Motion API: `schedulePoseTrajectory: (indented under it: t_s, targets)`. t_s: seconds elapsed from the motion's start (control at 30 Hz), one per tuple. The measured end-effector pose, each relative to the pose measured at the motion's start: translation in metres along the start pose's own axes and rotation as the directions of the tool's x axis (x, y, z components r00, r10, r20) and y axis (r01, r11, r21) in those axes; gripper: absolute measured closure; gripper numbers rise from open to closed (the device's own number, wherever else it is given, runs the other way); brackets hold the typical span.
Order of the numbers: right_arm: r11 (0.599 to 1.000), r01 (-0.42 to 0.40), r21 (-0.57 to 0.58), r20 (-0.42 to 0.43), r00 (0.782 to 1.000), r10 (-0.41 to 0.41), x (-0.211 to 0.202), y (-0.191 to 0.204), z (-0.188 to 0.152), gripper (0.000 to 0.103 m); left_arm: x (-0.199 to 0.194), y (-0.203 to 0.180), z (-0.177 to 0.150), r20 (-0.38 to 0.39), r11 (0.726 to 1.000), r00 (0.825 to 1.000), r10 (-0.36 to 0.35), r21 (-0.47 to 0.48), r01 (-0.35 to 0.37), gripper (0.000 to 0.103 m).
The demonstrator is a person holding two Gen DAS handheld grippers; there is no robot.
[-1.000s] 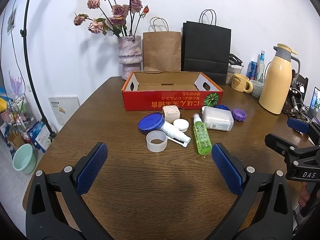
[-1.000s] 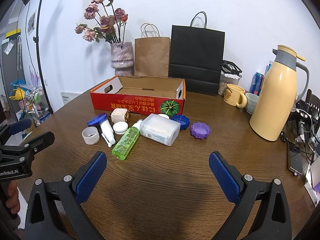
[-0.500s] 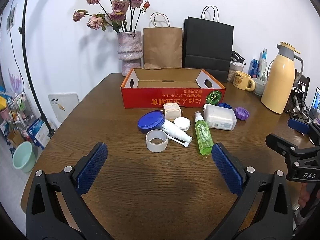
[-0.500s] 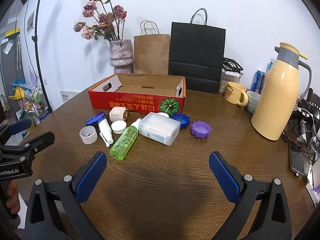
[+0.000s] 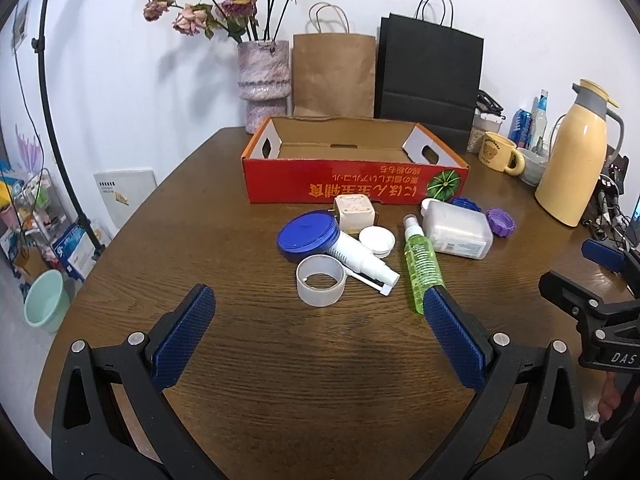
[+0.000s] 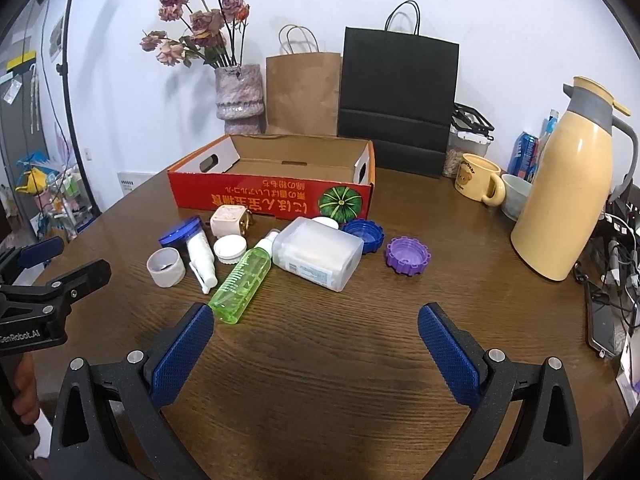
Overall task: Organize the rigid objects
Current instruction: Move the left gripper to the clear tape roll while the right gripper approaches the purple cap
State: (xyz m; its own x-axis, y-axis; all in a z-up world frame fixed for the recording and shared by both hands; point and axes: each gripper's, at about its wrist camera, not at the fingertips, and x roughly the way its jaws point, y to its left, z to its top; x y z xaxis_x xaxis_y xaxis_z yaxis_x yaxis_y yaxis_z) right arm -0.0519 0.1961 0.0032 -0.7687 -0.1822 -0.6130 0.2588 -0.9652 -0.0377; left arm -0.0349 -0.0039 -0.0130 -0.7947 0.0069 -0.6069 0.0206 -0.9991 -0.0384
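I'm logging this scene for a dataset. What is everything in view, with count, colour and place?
Box: 1, red, mid-table.
Spray bottle: 1, green, lying before box.
Clear container: 1, lying right of spray bottle.
Lids: 2, purple and blue, right of container.
White tube: 1, blue-capped.
Tape ring: 1, whitish.
Bags: 2, black and brown, behind box.
Vase: 1, pinkish.
Flask: 1, yellow, right.
Mug: 1, yellow.
Left tool: open.
Right tool: open.

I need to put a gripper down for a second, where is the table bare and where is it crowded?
Bare wood lies between the green bottle and the near edge, and between the purple cap and the yellow jug. The red box holds nothing visible. It is crowded just before the box, from the white ring to the clear container.
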Motion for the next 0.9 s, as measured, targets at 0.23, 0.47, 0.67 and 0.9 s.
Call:
schedulePoseTrajectory:
  t_s: [0.23, 0.47, 0.67, 0.9]
  targets:
    - [1.000, -0.003, -0.008, -0.028, 1.000, 0.002, 0.016, 0.002, 0.003, 0.000, 0.022, 0.002, 0.005, -0.041, 1.000, 0.999, 0.014, -0.005, -0.014, 0.000]
    - [1.000, -0.008, -0.017, -0.055, 0.998, 0.007, 0.033, 0.004, 0.006, 0.000, 0.049, 0.007, 0.009, -0.104, 0.999, 0.994, 0.036, -0.002, -0.037, 0.000]
    - [1.000, -0.005, -0.019, -0.072, 0.997, 0.004, 0.045, 0.005, 0.007, 0.000, 0.071, 0.011, 0.011, -0.144, 0.999, 0.988, 0.052, 0.000, -0.052, 0.000]
    - [1.000, 0.015, -0.003, -0.096, 0.995, -0.015, 0.057, -0.003, 0.008, 0.000, 0.094, 0.008, 0.009, -0.177, 0.998, 0.983, 0.057, -0.001, -0.058, 0.001]
